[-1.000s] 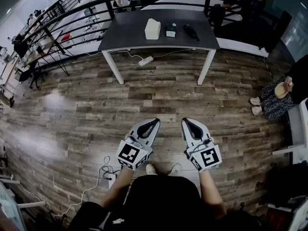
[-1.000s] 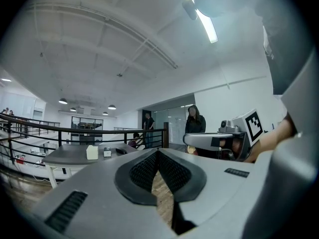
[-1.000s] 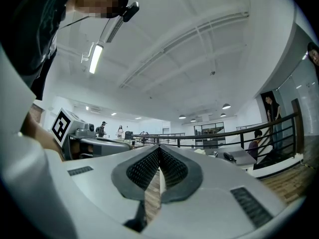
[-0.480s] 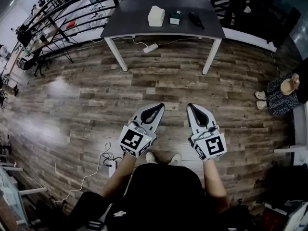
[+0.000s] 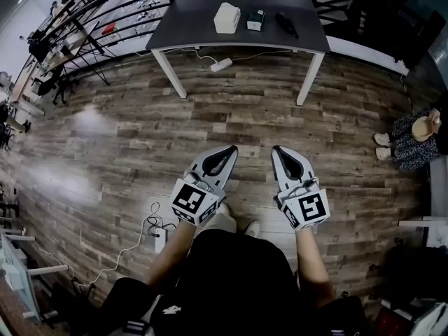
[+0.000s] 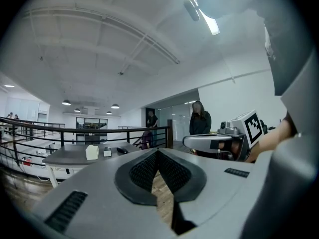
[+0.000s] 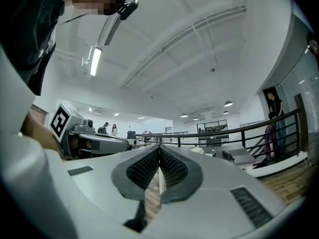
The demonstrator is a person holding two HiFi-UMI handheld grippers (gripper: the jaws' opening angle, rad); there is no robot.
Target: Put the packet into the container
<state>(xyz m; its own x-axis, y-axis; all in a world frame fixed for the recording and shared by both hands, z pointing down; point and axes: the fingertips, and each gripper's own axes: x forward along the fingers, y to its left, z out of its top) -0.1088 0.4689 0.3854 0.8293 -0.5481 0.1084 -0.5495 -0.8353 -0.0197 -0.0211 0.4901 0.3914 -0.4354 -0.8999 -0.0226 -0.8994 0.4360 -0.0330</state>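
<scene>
side by side over the wood floor, the left gripper and right gripper have jaws pressed together, pinching nothing. far ahead on the dark table, the packet sits just beside the white container.

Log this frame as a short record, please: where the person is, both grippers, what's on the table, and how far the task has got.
Setting: person stands on a wood floor, facing a dark table across the room
Left gripper: shut, empty
Right gripper: shut, empty
On table, left to right: white box, small packet, black object
Under table: power strip
Task status: not started; the packet lies beside the box and neither gripper is at the table
</scene>
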